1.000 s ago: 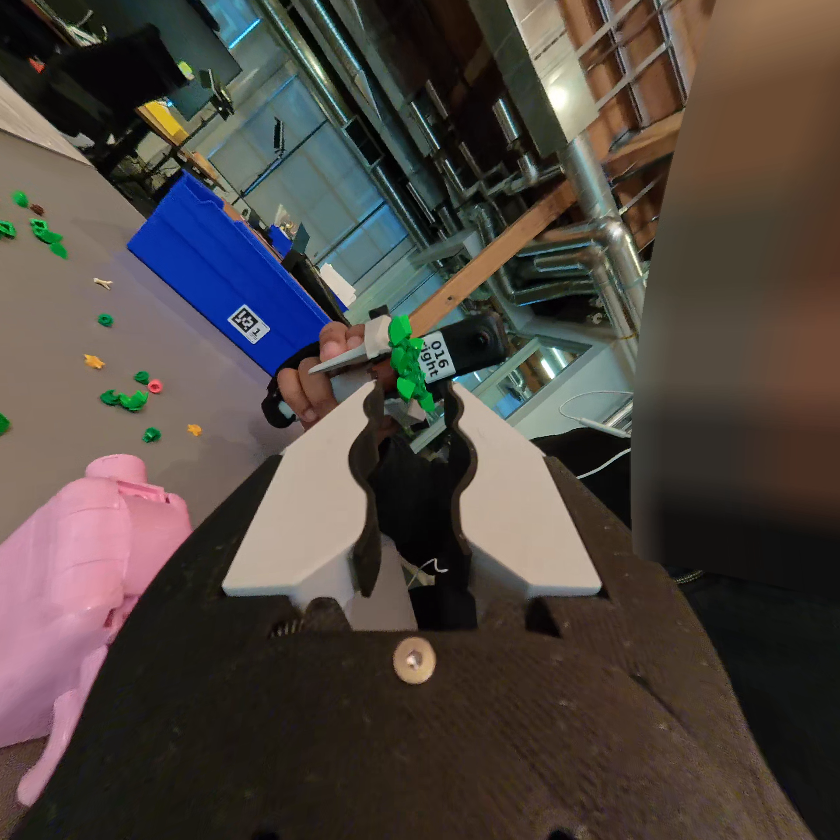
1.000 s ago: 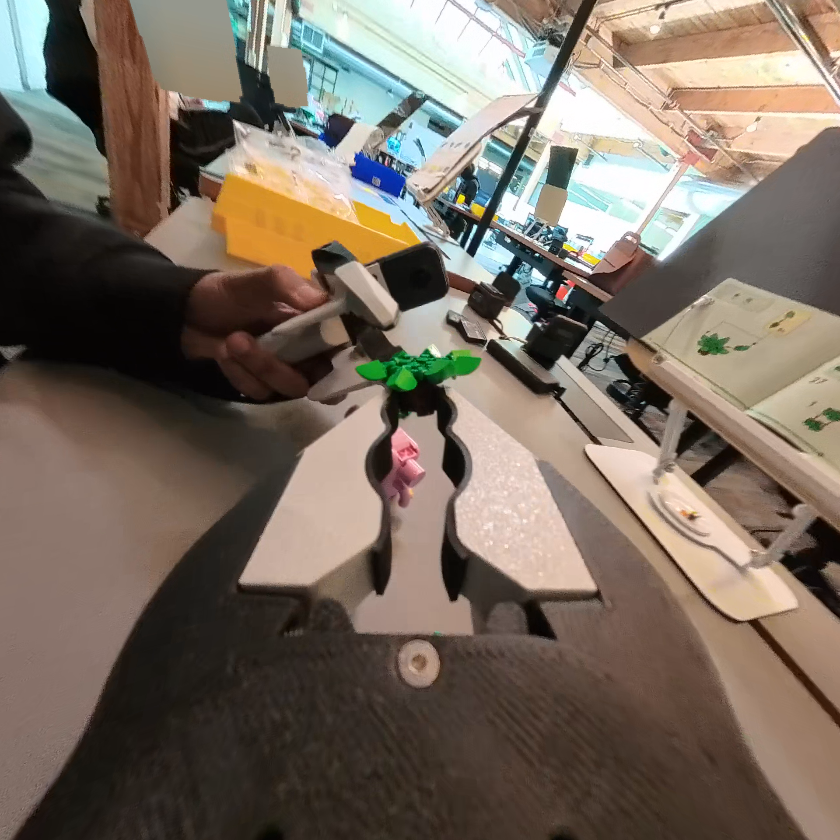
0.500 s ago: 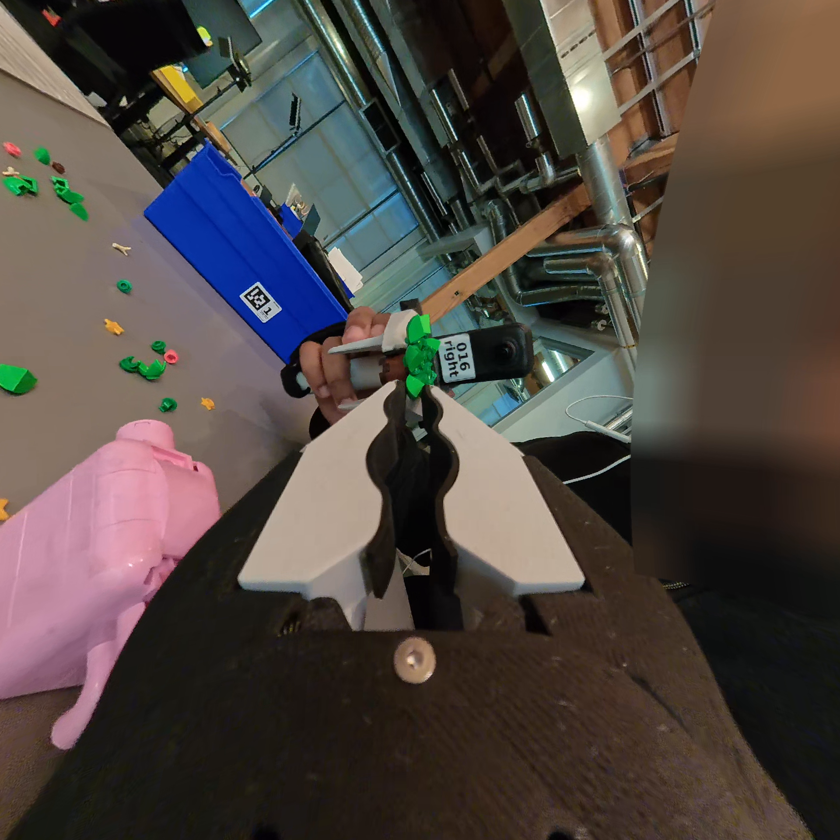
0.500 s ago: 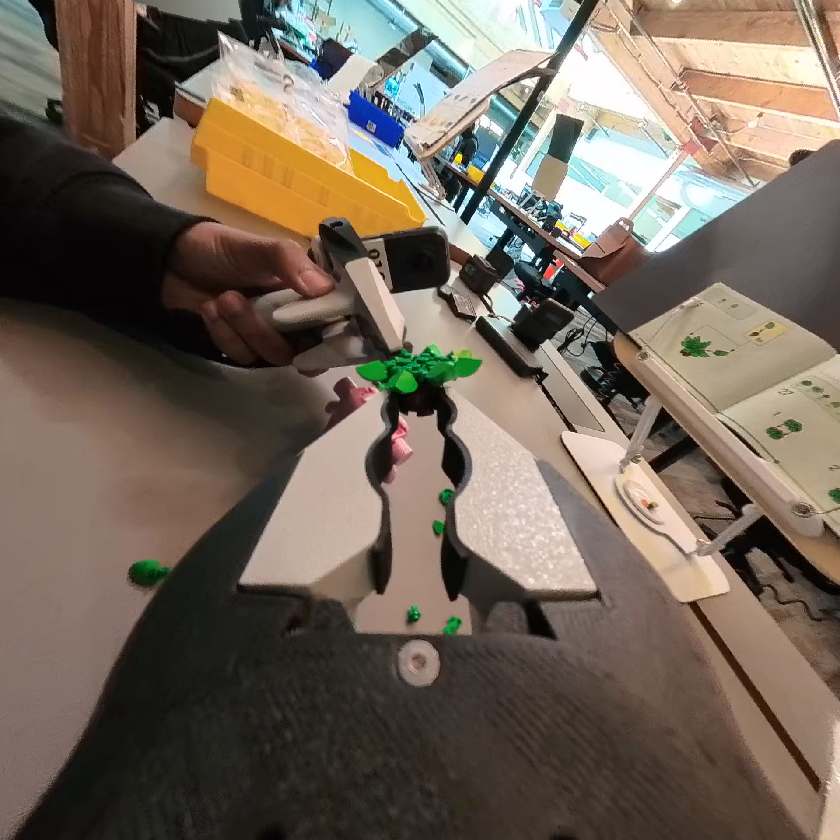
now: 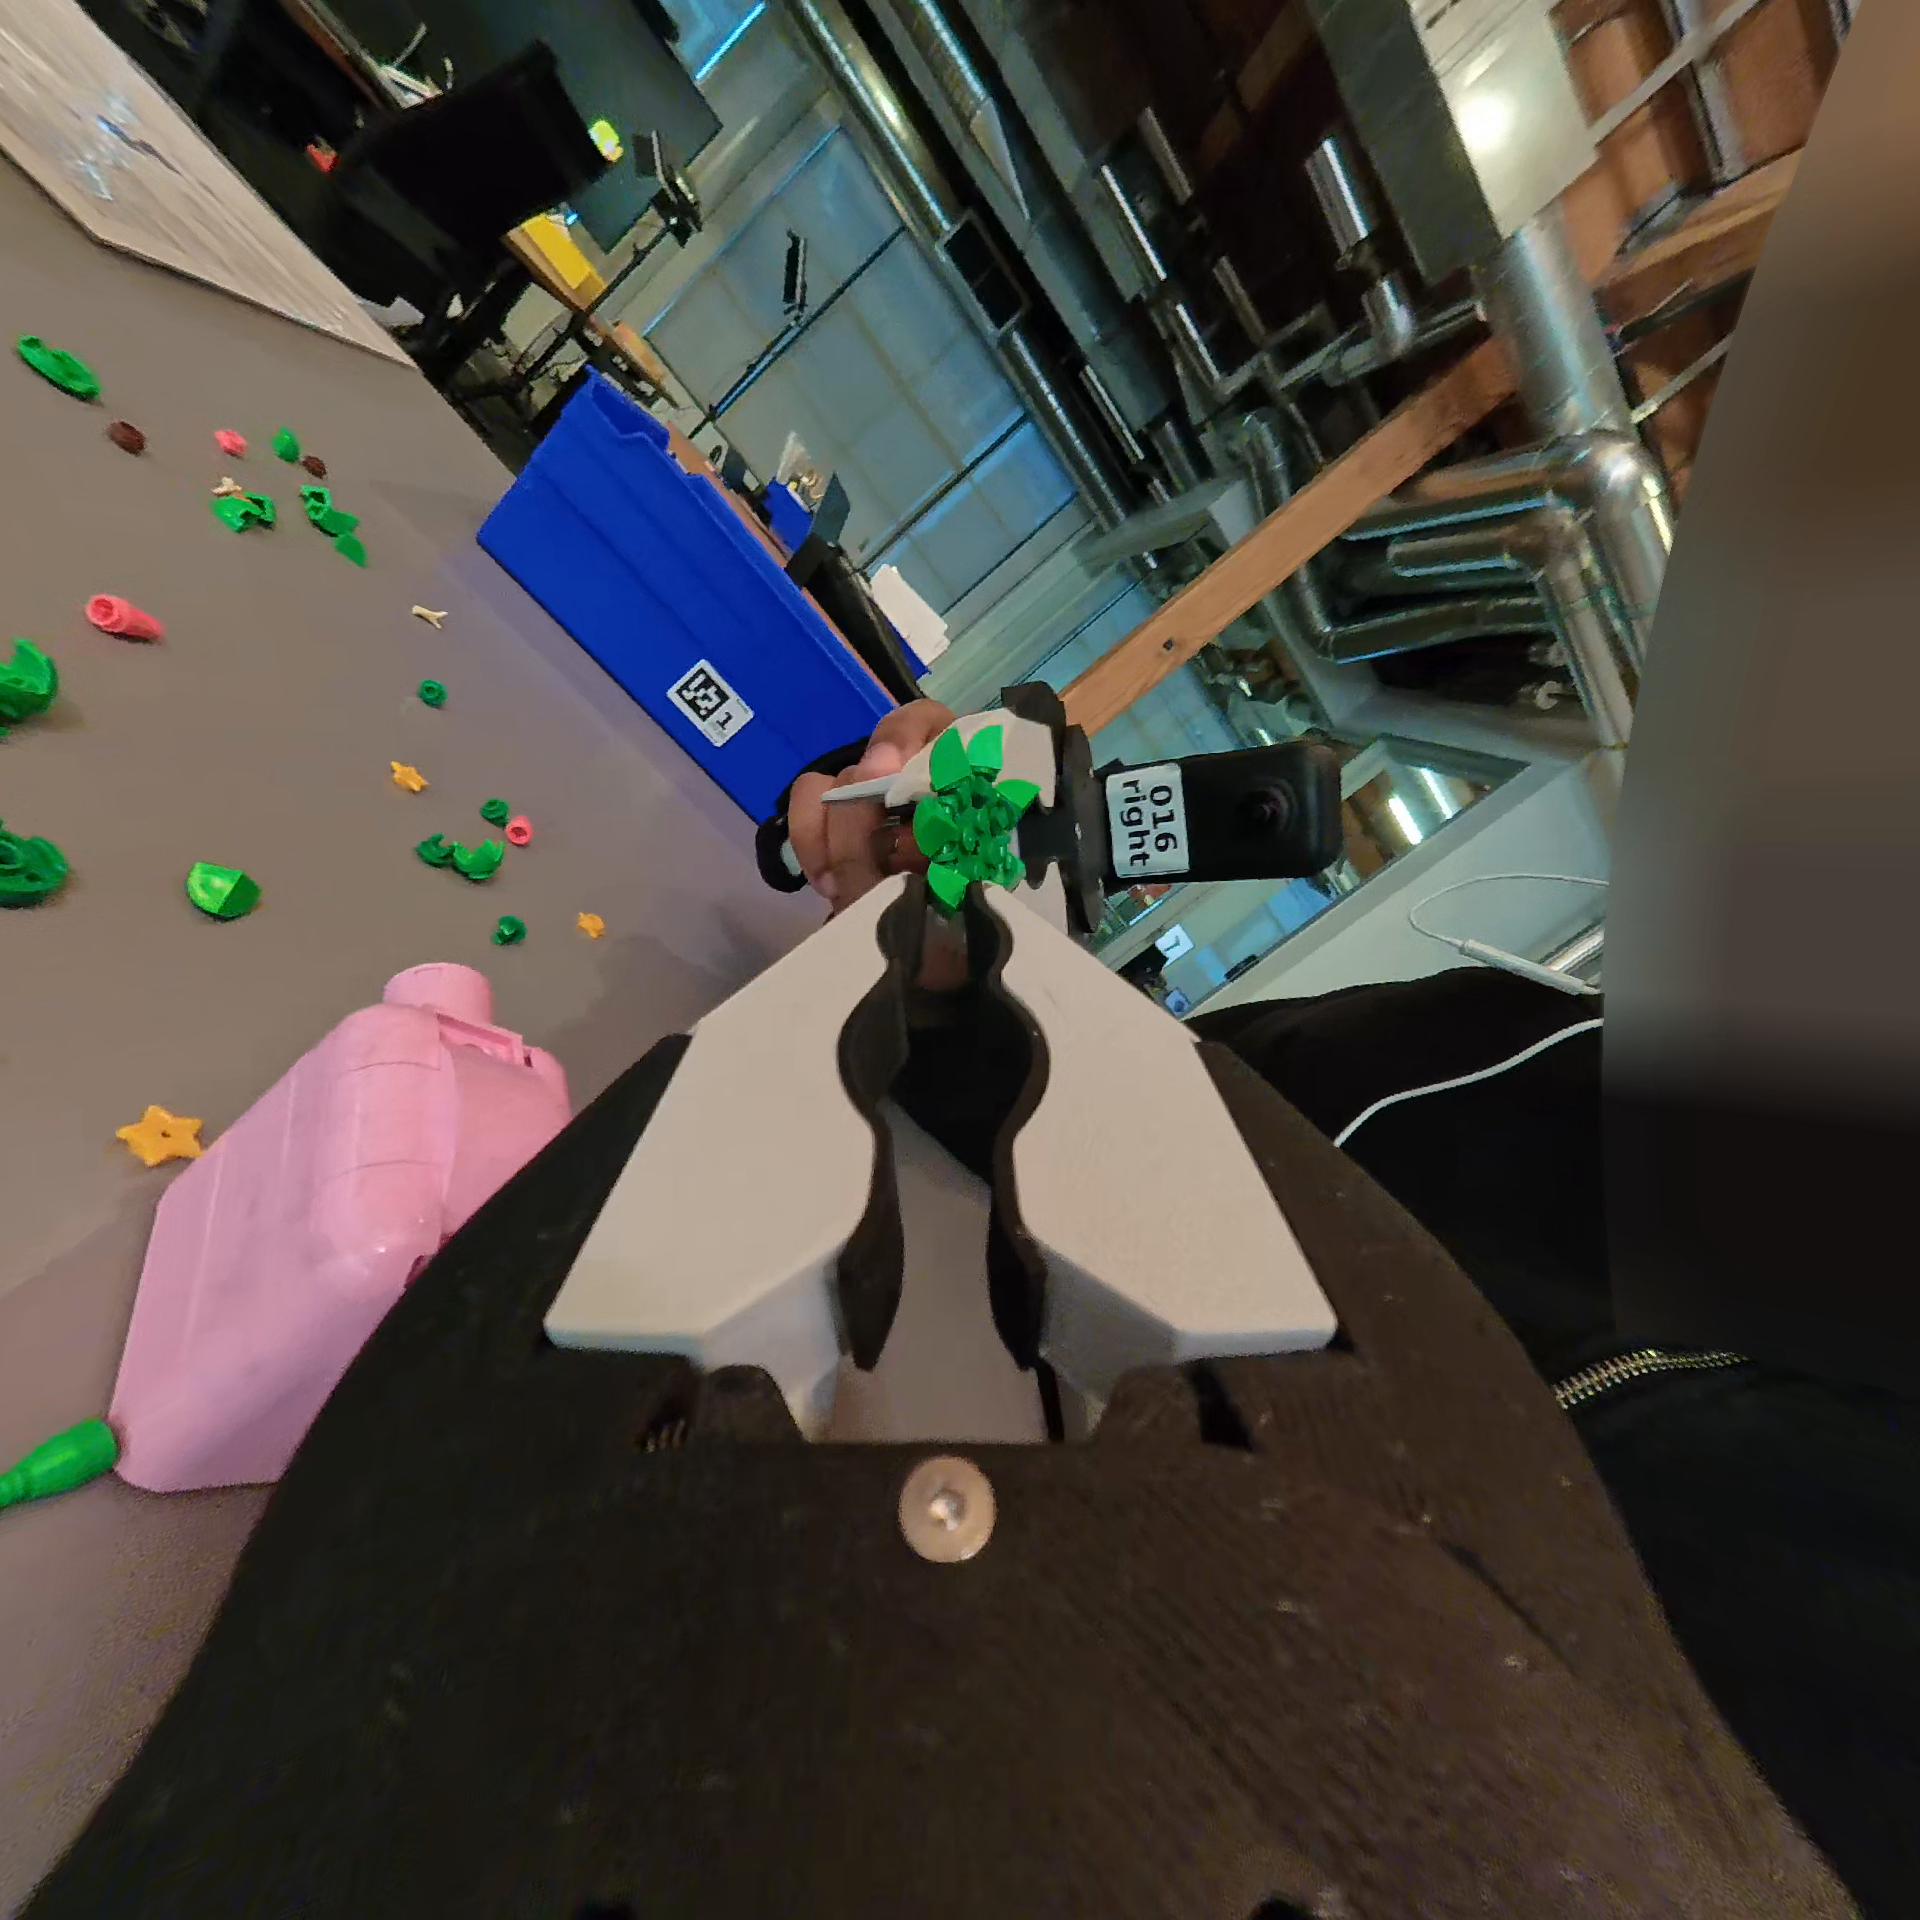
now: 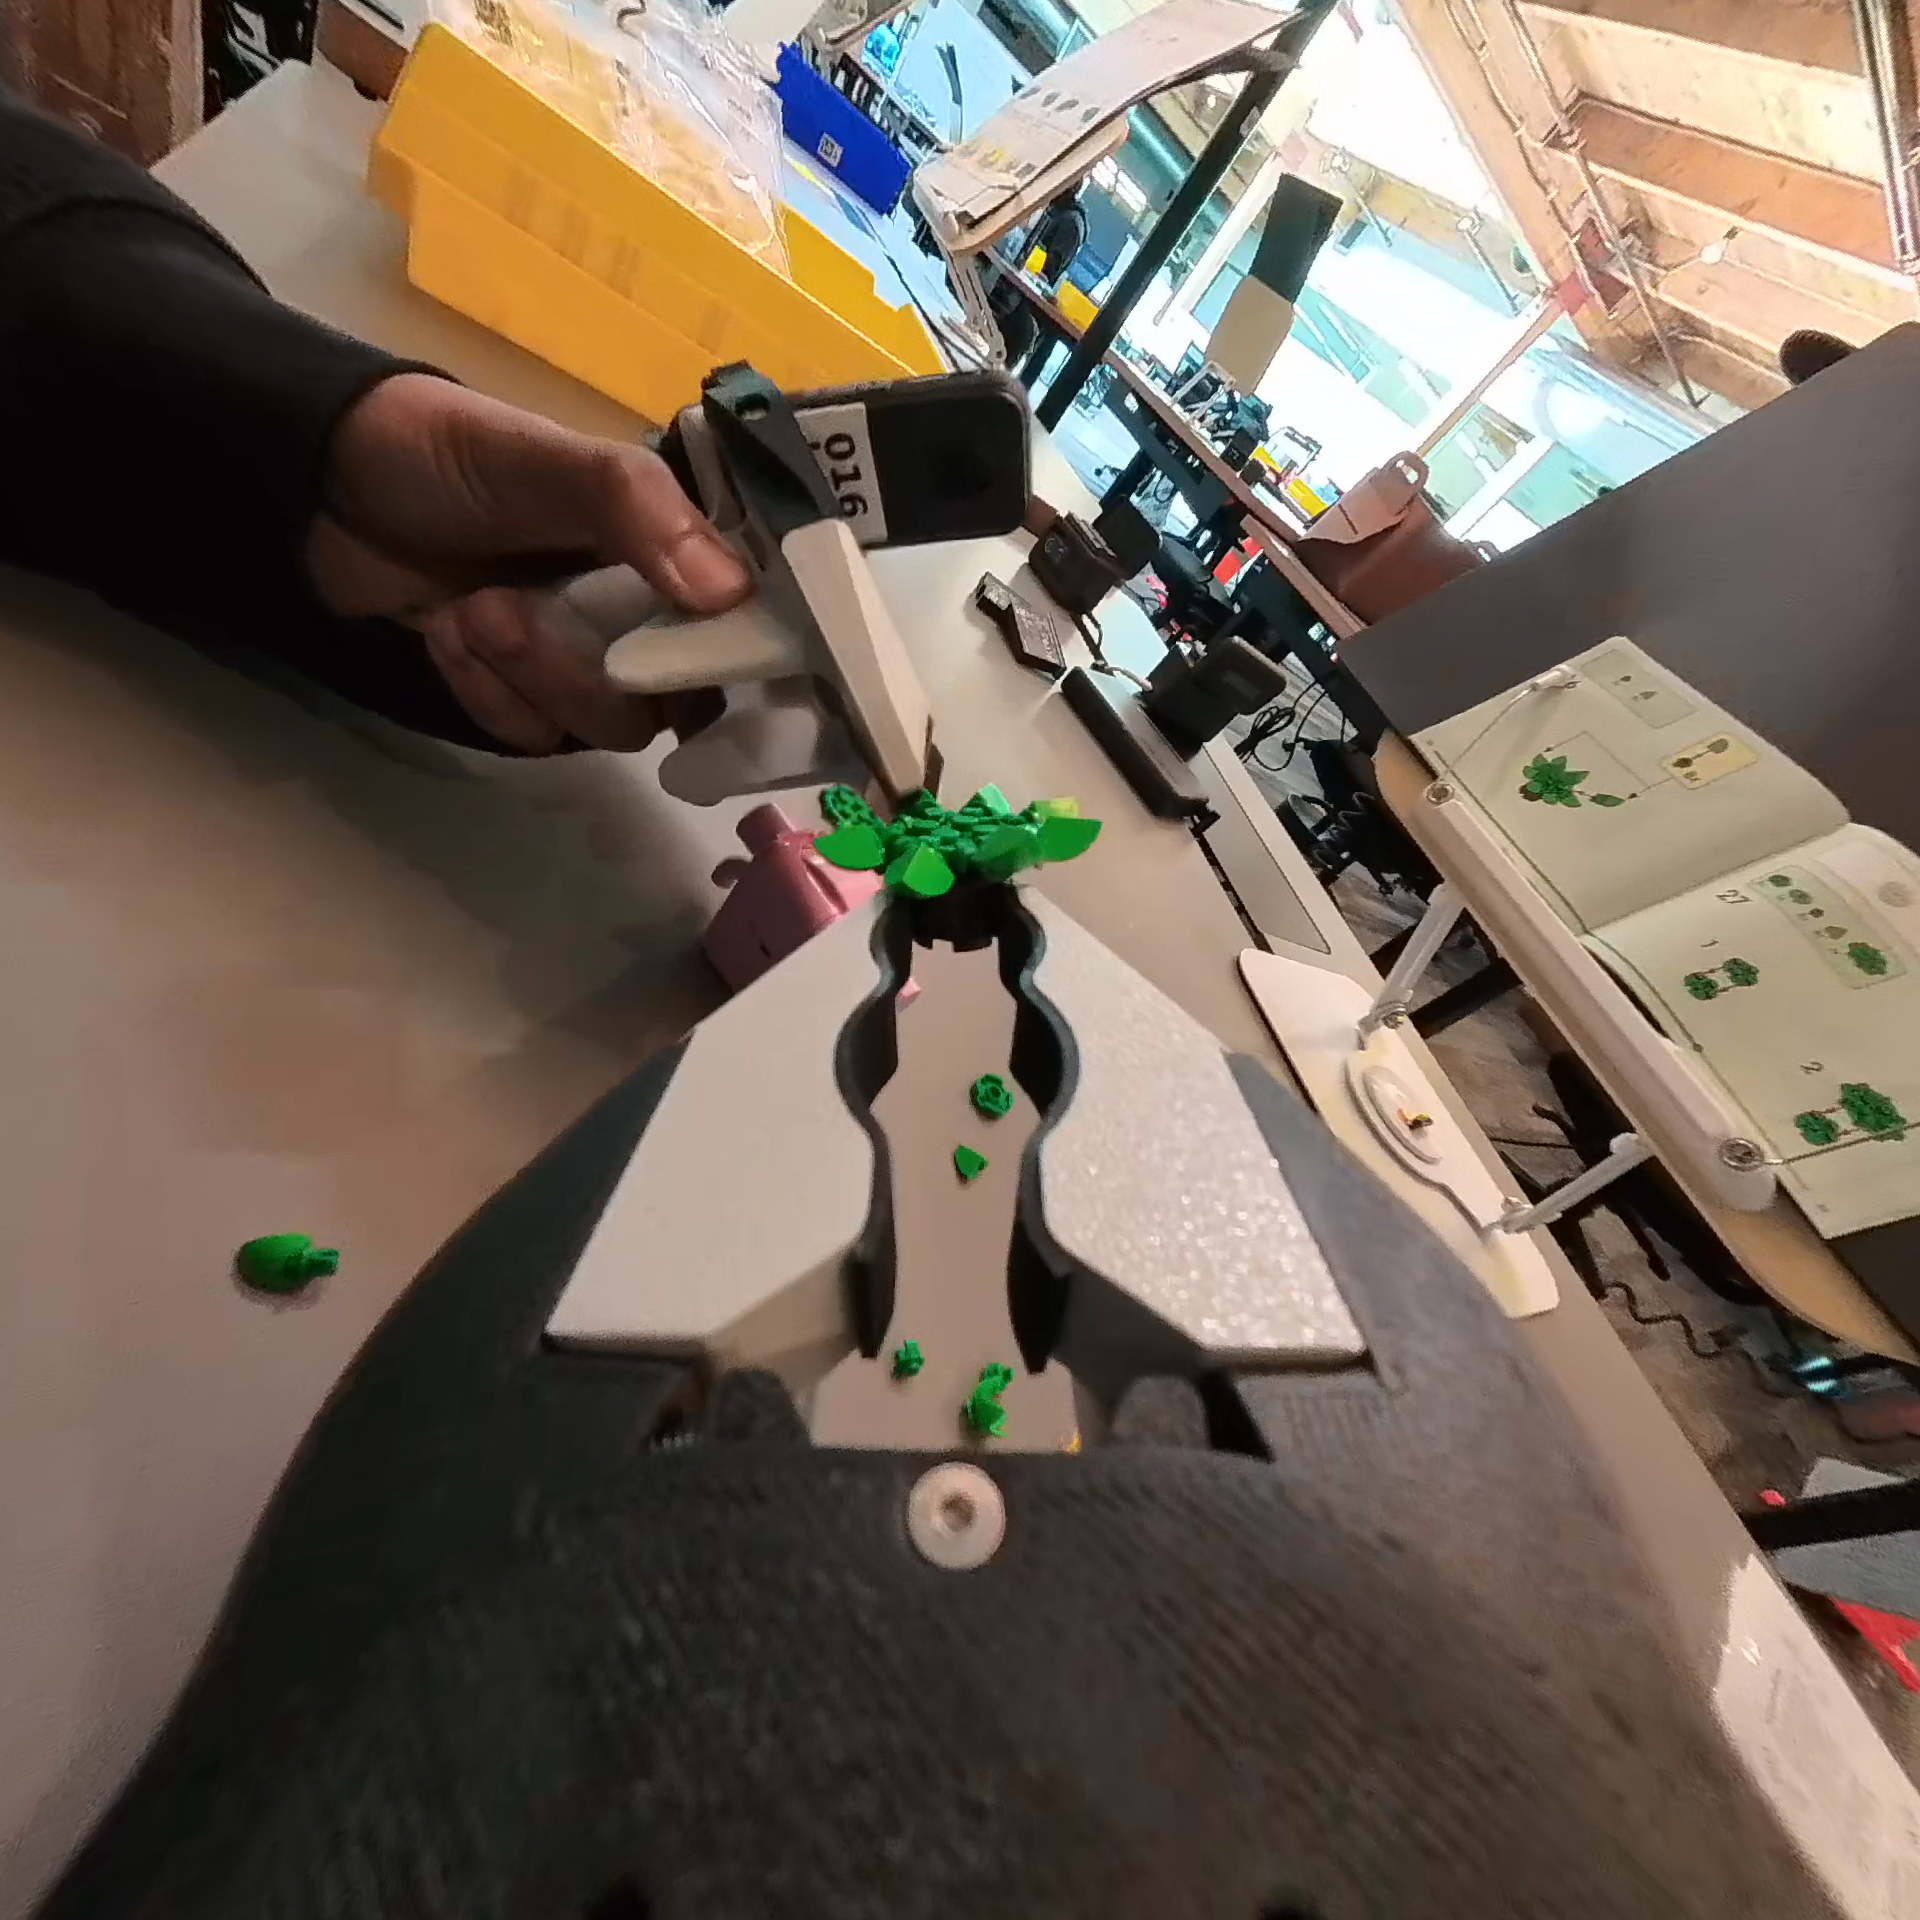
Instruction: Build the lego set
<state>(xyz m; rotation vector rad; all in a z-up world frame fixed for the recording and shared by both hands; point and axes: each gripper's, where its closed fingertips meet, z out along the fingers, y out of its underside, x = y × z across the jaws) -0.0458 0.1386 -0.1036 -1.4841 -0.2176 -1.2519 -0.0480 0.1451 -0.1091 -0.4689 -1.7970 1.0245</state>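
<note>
Workshop tabletop [image 6: 208, 935], loose bits. Right tool [image 6: 956, 914] pinches foliage [image 6: 956, 836] steady; left tool [image 5: 940, 914] nips its edge (seating leaf, probably).

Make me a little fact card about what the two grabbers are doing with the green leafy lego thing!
held piece: green leaf cluster
right gripper: shut on its dark base
left gripper: tips at the cluster's edge, grip unclear
loose pieces: green bits, yellow star on table
nearby: pink block, open booklet
</note>
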